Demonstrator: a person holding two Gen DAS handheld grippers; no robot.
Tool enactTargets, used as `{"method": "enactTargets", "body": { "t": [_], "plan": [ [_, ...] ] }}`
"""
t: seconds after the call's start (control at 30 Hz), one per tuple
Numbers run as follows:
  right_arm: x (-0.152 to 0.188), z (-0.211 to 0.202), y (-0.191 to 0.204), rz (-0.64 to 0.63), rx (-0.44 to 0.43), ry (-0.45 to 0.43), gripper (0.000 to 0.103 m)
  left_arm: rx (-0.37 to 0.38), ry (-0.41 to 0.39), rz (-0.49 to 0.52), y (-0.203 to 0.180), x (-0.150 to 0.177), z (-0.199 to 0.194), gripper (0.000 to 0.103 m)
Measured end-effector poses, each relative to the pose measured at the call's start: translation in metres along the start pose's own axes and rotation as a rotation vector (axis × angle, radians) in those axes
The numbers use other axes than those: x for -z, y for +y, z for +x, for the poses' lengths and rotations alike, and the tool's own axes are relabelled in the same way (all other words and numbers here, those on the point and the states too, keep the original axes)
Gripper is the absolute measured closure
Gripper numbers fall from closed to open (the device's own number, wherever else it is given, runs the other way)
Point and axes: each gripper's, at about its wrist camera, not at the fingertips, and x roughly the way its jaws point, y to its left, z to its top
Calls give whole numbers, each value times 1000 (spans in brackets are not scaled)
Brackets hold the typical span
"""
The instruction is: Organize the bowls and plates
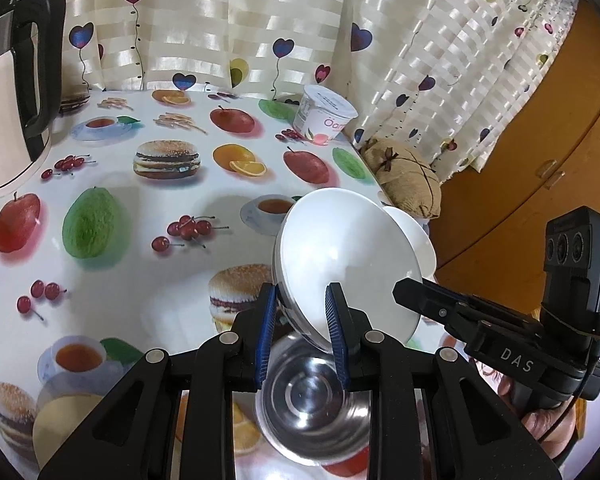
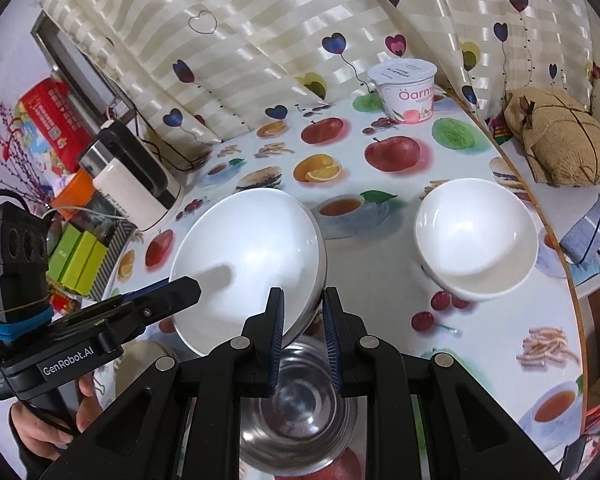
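Both grippers share one load. Left gripper (image 1: 302,334) pinches the rim of the white plate (image 1: 348,264) on one side; right gripper (image 2: 302,330) pinches the same plate's opposite edge, seen in its own view as a tilted white disc (image 2: 248,264). Plate hangs above the worktop (image 1: 160,208), tipped up on edge, directly over the steel bowl (image 1: 312,404).

Judgement: a two-point hold keeps a wide, smooth plate from swinging or slipping out; a pinch at one edge alone would likely let it droop. Being lifted off the steel bowl or being lowered onto it — cannot tell which.

White bowl (image 2: 476,240) sits upright near the worktop's curved right-hand edge, apart from the held plate, probably awaiting sorting.

Count:
- white plates: one, held
- white bowls: one
- steel bowls: one
- yogurt tub (image 2: 406,92): one, at the back by the curtain (image 2: 260,40)
- kettle (image 1: 12,112): one, far left
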Motion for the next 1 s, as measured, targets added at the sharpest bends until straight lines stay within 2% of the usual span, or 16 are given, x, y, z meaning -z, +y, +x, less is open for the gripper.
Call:
{"method": "enactTargets", "body": {
  "t": [0.7, 1.0],
  "plan": [
    [45, -29, 11, 2, 11, -1, 84, 10, 38, 6, -8, 48, -16, 77],
    [64, -21, 4, 23, 13, 35, 84, 3, 71, 1, -5, 64, -9, 77]
  ]
}}
